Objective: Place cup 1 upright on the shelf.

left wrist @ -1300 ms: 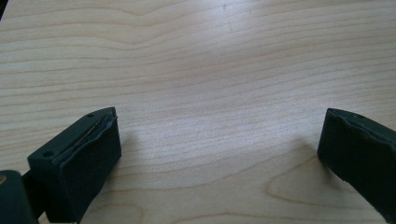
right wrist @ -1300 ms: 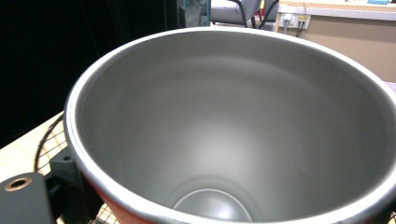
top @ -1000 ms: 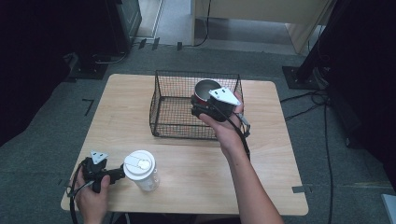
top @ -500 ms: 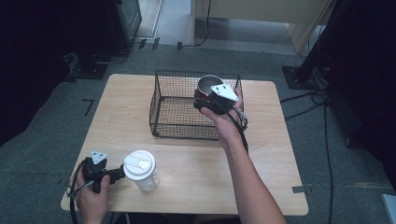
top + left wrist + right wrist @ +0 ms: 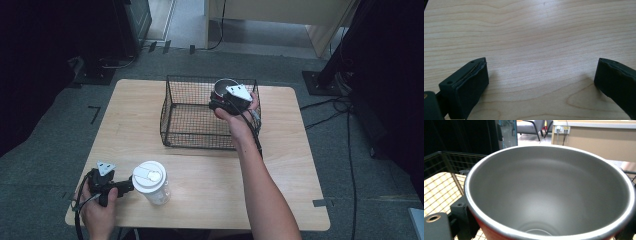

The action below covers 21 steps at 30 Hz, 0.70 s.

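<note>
High view: my right gripper (image 5: 226,100) clamps the red cup (image 5: 223,88) over the wire basket (image 5: 197,112), unreleased; left gripper (image 5: 541,80) gapes wide, white lidded cup (image 5: 151,182) untouched

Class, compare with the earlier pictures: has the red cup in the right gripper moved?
Yes. The red cup has shifted toward the wire basket's far right corner, lower inside it.

Bare forearms; each black gripper (image 5: 220,103) carries a grey three-cornered plate (image 5: 238,92) and trailing black cable (image 5: 252,131).
</note>
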Each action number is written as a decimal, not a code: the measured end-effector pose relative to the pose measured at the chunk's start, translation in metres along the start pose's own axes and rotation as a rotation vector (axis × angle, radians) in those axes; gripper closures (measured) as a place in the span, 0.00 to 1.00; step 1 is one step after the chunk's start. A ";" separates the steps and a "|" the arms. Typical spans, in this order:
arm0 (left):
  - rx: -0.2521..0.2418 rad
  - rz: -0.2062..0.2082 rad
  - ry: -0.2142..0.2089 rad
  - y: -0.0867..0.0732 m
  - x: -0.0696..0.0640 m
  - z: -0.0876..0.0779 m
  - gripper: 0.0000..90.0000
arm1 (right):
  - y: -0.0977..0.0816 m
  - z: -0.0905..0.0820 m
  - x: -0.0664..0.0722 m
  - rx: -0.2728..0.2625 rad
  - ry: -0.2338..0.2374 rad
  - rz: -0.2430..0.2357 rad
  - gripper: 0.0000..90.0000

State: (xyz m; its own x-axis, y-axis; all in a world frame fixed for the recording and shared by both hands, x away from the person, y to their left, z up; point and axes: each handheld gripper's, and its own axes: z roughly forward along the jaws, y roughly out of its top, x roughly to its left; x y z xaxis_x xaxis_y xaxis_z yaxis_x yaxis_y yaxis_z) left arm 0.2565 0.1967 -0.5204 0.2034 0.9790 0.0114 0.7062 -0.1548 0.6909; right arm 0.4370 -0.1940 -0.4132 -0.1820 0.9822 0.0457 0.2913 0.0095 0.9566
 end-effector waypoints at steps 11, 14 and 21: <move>0.000 0.001 0.000 0.000 0.000 0.000 0.00 | -0.012 0.019 -0.002 0.051 -0.024 0.024 0.08; 0.000 0.001 0.000 0.000 0.000 0.000 0.00 | -0.016 0.024 -0.003 0.078 -0.038 0.015 0.08; 0.000 0.000 0.000 0.000 0.000 0.000 0.00 | -0.024 0.032 -0.005 0.115 -0.041 0.017 0.08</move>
State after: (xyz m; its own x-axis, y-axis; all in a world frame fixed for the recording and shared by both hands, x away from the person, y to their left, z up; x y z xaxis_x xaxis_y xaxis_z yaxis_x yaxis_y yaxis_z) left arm 0.2565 0.1968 -0.5204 0.2035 0.9790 0.0115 0.7062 -0.1549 0.6909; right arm 0.4607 -0.1927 -0.4457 -0.1380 0.9893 0.0475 0.4000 0.0118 0.9165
